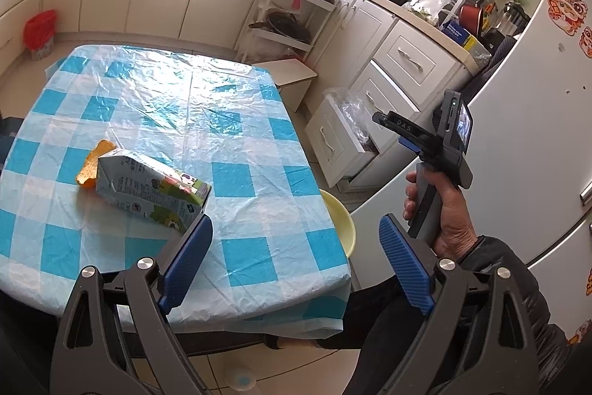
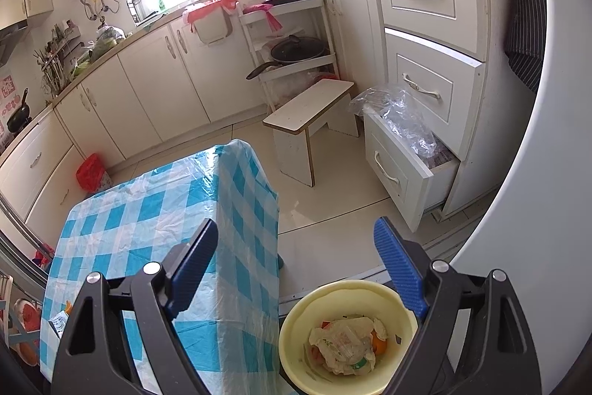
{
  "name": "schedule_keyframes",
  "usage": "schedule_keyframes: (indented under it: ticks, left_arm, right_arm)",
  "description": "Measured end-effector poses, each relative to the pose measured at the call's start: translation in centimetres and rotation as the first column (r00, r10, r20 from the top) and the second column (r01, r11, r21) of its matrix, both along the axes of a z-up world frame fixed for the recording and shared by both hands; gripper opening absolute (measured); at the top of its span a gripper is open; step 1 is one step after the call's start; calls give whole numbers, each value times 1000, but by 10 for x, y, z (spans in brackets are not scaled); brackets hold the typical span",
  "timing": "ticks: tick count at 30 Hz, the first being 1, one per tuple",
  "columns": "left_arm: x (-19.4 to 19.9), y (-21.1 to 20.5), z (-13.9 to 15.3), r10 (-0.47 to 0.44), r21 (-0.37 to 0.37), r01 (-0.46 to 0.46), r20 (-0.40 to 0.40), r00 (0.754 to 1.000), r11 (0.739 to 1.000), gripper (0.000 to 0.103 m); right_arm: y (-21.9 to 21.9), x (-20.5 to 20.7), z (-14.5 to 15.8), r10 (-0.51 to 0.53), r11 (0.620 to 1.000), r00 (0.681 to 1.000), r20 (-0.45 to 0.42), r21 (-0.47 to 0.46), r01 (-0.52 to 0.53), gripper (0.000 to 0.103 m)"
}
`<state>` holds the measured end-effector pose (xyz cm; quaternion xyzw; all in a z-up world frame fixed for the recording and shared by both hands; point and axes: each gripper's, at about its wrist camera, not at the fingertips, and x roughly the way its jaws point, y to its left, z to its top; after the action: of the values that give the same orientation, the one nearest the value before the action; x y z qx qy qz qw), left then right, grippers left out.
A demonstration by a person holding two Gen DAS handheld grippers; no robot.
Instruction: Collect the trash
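A milk carton point(image 1: 151, 194) lies on its side on the blue-checked table point(image 1: 207, 121), with an orange peel point(image 1: 90, 169) just behind it. My left gripper point(image 1: 296, 258) is open and empty above the table's near right edge, right of the carton. A yellow bowl point(image 2: 292, 332) stands on the floor beside the table and holds crumpled wrappers point(image 2: 346, 345) and orange scraps; its rim shows in the left wrist view point(image 1: 342, 224). My right gripper point(image 2: 296, 265) is open and empty just above the bowl. It also shows in the left wrist view point(image 1: 392, 126), held in a hand.
A white stool point(image 2: 310, 113) stands beyond the table. A low drawer point(image 2: 399, 169) hangs open with a plastic bag in it. A white fridge point(image 1: 536, 136) stands at the right. A red-lined bin point(image 1: 39, 32) sits by the far cabinets.
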<state>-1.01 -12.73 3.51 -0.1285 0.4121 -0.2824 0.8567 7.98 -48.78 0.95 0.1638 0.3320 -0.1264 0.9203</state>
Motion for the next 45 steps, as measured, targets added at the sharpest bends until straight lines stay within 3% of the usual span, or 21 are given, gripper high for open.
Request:
schedule_keyframes:
  ticks: [34,39,45]
  left_arm:
    - [-1,16,-12,27,6,-27,-31,999,1000,88]
    - [-7,45,-22,66,25,-65,-31,997,998,88]
    - [-2,108,-46,211,34,-209,-71,975,977,88]
  right_arm:
    - [8,4,-2,44,999,999,-10,9,-44,83]
    - [15,2,1,76,997,997,-2,13,-76,83]
    - [32,-1,6,155,988,988,25,12,-155,86]
